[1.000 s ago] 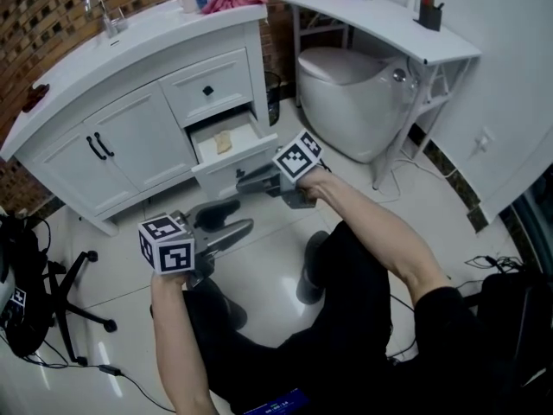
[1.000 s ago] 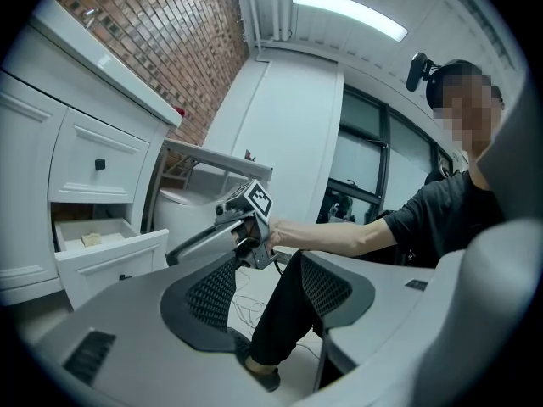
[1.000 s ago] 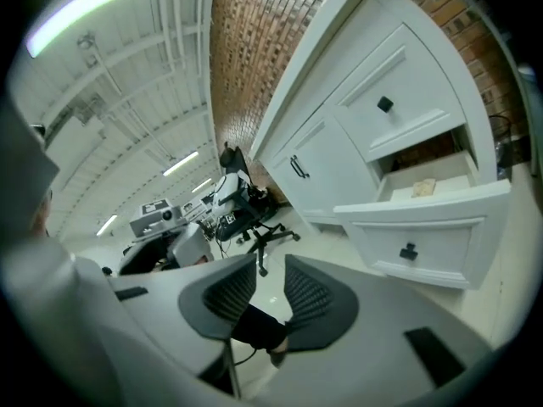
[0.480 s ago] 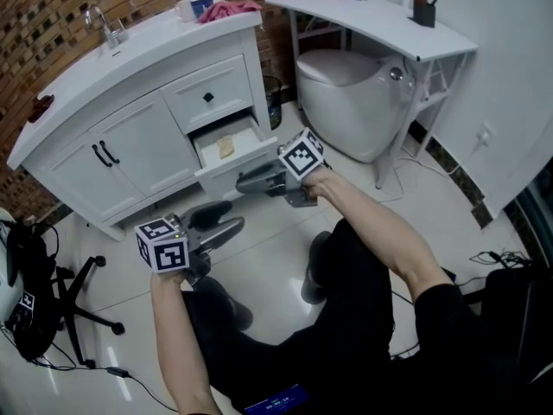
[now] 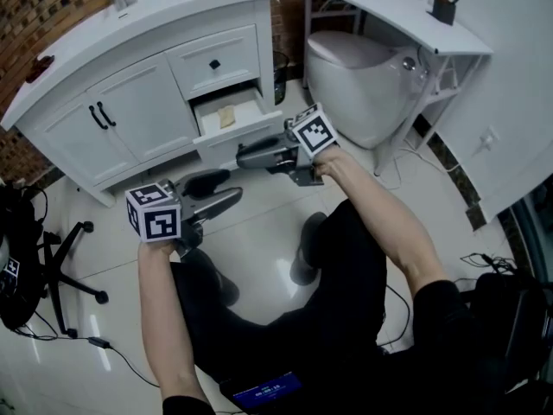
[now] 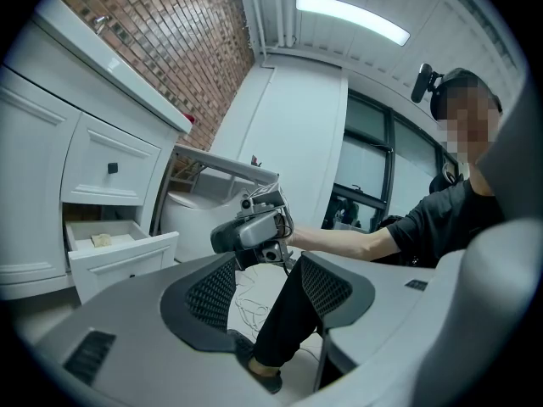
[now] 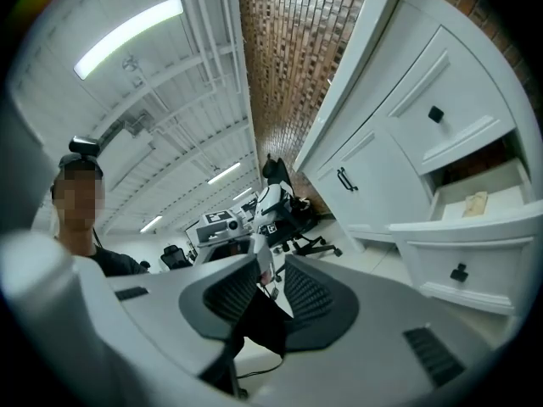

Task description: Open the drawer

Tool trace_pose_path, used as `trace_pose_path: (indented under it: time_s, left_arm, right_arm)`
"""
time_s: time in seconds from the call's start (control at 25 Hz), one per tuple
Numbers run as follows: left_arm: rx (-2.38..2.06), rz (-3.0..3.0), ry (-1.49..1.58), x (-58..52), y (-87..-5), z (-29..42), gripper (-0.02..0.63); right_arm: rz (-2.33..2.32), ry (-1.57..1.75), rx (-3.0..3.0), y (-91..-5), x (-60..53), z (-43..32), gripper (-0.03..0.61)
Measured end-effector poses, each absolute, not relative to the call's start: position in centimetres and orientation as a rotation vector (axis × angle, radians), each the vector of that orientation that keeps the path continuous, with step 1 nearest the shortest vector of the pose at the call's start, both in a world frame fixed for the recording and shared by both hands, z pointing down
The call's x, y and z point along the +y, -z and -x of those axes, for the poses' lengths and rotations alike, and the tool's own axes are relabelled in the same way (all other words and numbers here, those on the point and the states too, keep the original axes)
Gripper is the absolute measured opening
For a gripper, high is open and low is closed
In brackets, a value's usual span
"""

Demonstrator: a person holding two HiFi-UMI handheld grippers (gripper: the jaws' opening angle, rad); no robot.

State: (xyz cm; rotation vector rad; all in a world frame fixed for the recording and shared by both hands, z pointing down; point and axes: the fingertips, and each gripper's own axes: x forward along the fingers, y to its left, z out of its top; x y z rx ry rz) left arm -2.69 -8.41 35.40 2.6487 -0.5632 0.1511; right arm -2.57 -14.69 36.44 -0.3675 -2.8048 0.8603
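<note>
Left hand-held gripper [image 5: 226,187] and right hand-held gripper [image 5: 244,159], jaws apart and empty, near pulled-out drawer [image 5: 242,137]

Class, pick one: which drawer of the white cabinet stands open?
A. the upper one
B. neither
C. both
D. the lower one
D: the lower drawer is pulled out, with a small tan object lying inside, while the upper drawer sits flush and shut.

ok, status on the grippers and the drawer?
Left gripper open, empty. Right gripper open, empty, near the drawer, not gripping it. Drawer stands pulled out, small tan item inside. Nothing seen blocking it.
</note>
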Motion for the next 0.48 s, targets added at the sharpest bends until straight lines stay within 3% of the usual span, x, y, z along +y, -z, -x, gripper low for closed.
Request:
trace_pose_path:
  time_s: [0.48]
  left_arm:
    - [-0.583, -2.640, -0.139, -9.0, -35.2, 3.1, 0.245]
  right_arm:
    - [0.468, -0.807, -2.769, -36.3, -13.0, 2.9, 0.118]
